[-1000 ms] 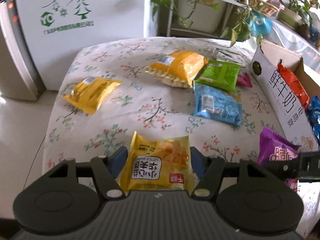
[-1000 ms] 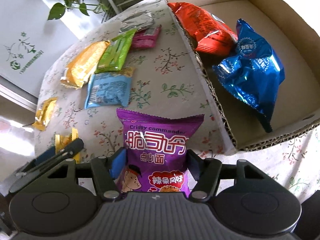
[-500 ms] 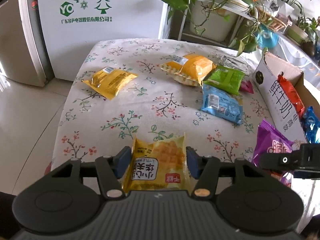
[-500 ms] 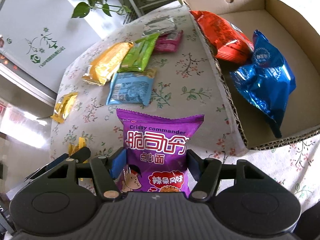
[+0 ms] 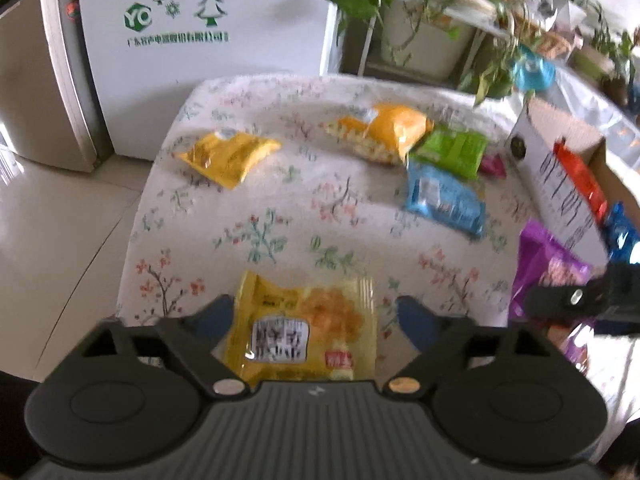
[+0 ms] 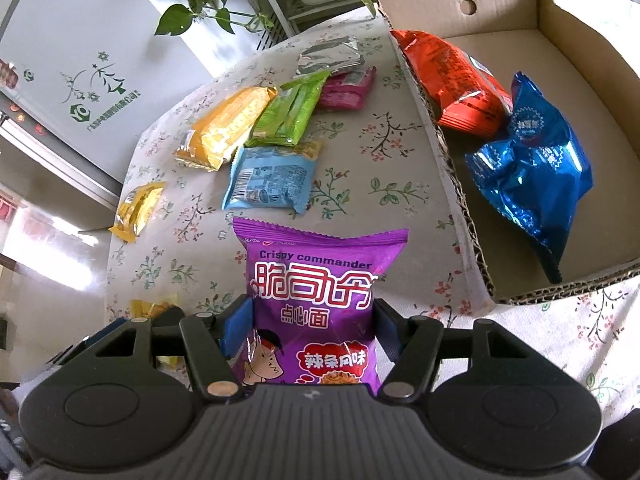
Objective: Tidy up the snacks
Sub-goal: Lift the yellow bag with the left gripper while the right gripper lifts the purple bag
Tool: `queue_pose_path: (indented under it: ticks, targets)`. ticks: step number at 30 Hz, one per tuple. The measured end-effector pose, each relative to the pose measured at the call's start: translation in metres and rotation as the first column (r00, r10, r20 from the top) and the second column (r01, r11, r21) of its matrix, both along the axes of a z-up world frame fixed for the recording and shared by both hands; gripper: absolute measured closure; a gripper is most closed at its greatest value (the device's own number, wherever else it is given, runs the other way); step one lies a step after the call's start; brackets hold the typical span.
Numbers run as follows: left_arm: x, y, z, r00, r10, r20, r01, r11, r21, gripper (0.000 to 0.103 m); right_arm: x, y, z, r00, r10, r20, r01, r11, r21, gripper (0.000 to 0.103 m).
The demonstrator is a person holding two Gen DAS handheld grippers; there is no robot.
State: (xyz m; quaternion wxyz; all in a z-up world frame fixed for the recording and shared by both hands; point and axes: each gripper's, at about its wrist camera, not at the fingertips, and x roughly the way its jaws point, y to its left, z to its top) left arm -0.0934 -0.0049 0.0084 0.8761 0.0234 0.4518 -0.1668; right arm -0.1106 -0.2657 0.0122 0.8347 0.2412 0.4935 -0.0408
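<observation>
Two grippers busy: right gripper (image 6: pixel 310 330) clamps purple packet (image 6: pixel 316 296) near the cardboard box (image 6: pixel 460 176); carry it over the wall. Left gripper (image 5: pixel 312 320) opening, pads clear of yellow packet (image 5: pixel 304 328) on table (image 5: pixel 280 200).

two packets (image 6: pixel 500 128) in box (image 6: pixel 568 52); loose packets (image 6: pixel 272 152) on table (image 6: pixel 384 184) left.

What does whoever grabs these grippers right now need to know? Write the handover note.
Left gripper: jaws opening, yellow packet between them, pads off it.
Right gripper: shut on the purple packet.
In the cardboard box: red bag, blue bag.
On the floral table: orange, green, light-blue, pink, silver packets and a second yellow packet.
Left: box both packets at the grippers, then the rest.
</observation>
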Motion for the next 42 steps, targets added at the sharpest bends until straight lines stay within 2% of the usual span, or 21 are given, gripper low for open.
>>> queue_pose_path:
  ticks: [2,4,5,6,8,12,13,14,24,28,30,32,37,39,42]
  targets:
    - [0.0,-0.004,-0.009,1.0,-0.011,-0.02,0.012,0.999,0.031,0.01,0.001,0.001,0.0,1.0,0.004,-0.001,-0.004,1.0,0.003,0.033]
    - [-0.004,-0.01,-0.015,0.999,-0.029,0.016,0.027,0.995,0.092,0.01,0.002,0.002,0.0,1.0,0.008,0.0,-0.008,1.0,0.003,0.032]
    - [-0.005,-0.011,-0.016,0.999,-0.031,0.03,0.028,0.995,0.098,0.012,0.002,0.003,0.0,1.0,0.01,0.001,-0.01,1.0,0.003,0.033]
    - [-0.005,-0.01,-0.015,0.999,-0.021,0.036,0.018,0.997,0.079,0.016,0.002,0.003,0.0,1.0,0.011,0.002,-0.011,1.0,0.003,0.033]
    - [-0.005,-0.01,-0.011,0.998,-0.02,0.065,0.015,0.997,0.081,0.041,0.003,0.003,0.0,1.0,0.013,0.003,-0.013,1.0,0.003,0.033]
    - [-0.006,-0.007,-0.005,0.997,-0.015,0.073,0.011,0.998,0.058,0.049,0.002,0.003,0.001,1.0,0.011,0.006,-0.011,1.0,0.002,0.033]
    - [-0.006,-0.005,-0.002,0.997,-0.012,0.078,0.008,0.999,0.046,0.057,0.002,0.003,0.002,1.0,0.011,0.008,-0.011,1.0,0.004,0.033]
    - [-0.005,-0.005,0.001,0.997,-0.01,0.077,0.007,0.999,0.035,0.061,0.002,0.003,0.002,1.0,0.011,0.011,-0.011,1.0,0.004,0.033]
    - [-0.004,0.001,0.01,0.996,0.015,0.088,-0.014,1.0,-0.009,0.071,0.0,0.005,0.009,0.999,0.027,0.04,-0.027,1.0,0.003,0.033]
    - [0.0,0.008,0.006,0.997,0.052,0.065,-0.05,0.998,-0.036,0.077,0.0,0.005,0.01,0.999,0.022,0.047,-0.023,1.0,0.01,0.032]
    - [0.0,0.008,0.008,0.996,0.053,0.073,-0.05,0.998,-0.046,0.079,0.0,0.005,0.011,0.998,0.025,0.051,-0.025,1.0,0.01,0.033]
    - [-0.002,0.007,0.011,0.995,0.042,0.09,-0.037,0.998,-0.049,0.084,0.0,0.006,0.013,0.998,0.029,0.058,-0.03,0.999,0.012,0.033]
    - [-0.003,0.004,0.014,0.995,0.026,0.096,-0.019,0.997,-0.071,0.085,0.0,0.006,0.014,0.997,0.033,0.065,-0.033,0.999,0.012,0.033]
    - [-0.002,0.005,0.011,0.995,0.037,0.087,-0.031,0.997,-0.069,0.086,0.0,0.007,0.015,0.998,0.029,0.064,-0.03,0.999,0.013,0.033]
    - [0.0,0.01,0.01,0.996,0.062,0.068,-0.054,0.993,-0.105,0.087,-0.001,0.007,0.015,0.997,0.031,0.066,-0.032,0.999,0.013,0.033]
